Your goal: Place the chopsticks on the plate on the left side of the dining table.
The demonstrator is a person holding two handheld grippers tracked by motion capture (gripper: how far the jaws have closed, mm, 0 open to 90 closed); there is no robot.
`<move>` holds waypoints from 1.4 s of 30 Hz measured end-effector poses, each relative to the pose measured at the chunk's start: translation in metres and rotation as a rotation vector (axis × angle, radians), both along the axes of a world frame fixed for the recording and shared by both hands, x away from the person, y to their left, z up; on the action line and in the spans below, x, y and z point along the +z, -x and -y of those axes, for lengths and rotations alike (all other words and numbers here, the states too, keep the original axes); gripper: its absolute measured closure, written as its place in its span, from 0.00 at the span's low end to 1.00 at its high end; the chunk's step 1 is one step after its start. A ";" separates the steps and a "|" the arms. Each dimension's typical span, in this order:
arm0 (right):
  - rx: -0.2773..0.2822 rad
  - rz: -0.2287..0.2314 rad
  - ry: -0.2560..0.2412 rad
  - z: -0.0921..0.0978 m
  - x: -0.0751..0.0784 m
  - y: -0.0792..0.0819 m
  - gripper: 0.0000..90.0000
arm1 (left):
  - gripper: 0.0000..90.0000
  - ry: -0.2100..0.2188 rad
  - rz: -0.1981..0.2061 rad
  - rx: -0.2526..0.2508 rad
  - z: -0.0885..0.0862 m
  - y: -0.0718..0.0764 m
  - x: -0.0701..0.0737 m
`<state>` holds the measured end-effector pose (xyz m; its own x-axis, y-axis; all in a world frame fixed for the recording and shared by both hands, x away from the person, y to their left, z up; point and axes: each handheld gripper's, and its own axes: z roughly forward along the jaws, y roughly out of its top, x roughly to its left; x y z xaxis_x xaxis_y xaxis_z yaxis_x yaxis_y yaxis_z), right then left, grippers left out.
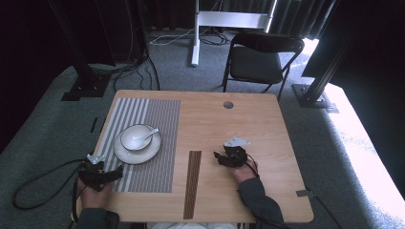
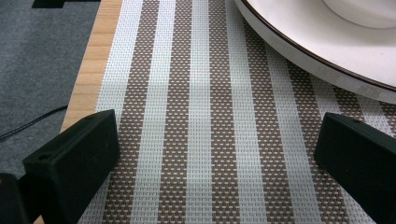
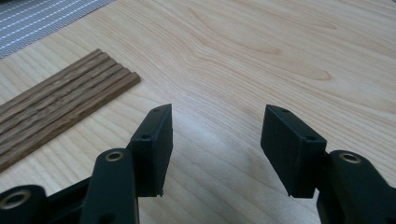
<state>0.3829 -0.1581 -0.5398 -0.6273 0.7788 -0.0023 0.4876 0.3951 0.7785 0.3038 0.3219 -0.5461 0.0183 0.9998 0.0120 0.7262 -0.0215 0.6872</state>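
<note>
A white plate [image 1: 143, 152] carries a white bowl [image 1: 135, 137] with a white spoon [image 1: 149, 135] resting in it, all on a brown-and-white striped placemat [image 1: 157, 119] at the table's left. My left gripper [image 1: 116, 171] sits low over the placemat's near left corner, open and empty. In the left gripper view its jaws [image 2: 217, 126] stand wide apart above the mat [image 2: 201, 93], with the plate's rim [image 2: 299, 51] at the upper right. My right gripper [image 1: 218, 157] hovers open over bare wood just right of a dark slatted wooden strip [image 1: 192, 183]. The strip [image 3: 60, 107] lies left of that gripper [image 3: 217, 112].
The wooden table [image 1: 258, 129] has a round grommet hole [image 1: 228, 104] near its far edge. A black folding chair [image 1: 260, 59] stands behind the table. Cables [image 1: 28, 191] trail on the carpet at the left, and dark stand posts rise at the back left and right.
</note>
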 end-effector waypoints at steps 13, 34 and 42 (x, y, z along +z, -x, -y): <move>0.044 0.009 -0.002 -0.008 0.006 0.008 0.48 | 0.00 0.000 0.000 0.000 0.000 0.000 0.000; 0.116 0.024 -0.047 -0.017 0.024 0.030 0.48 | 0.00 0.000 0.000 0.000 0.000 0.000 0.000; 0.136 0.034 -0.044 -0.018 0.027 0.037 0.48 | 0.00 0.000 0.000 0.000 0.000 0.000 0.000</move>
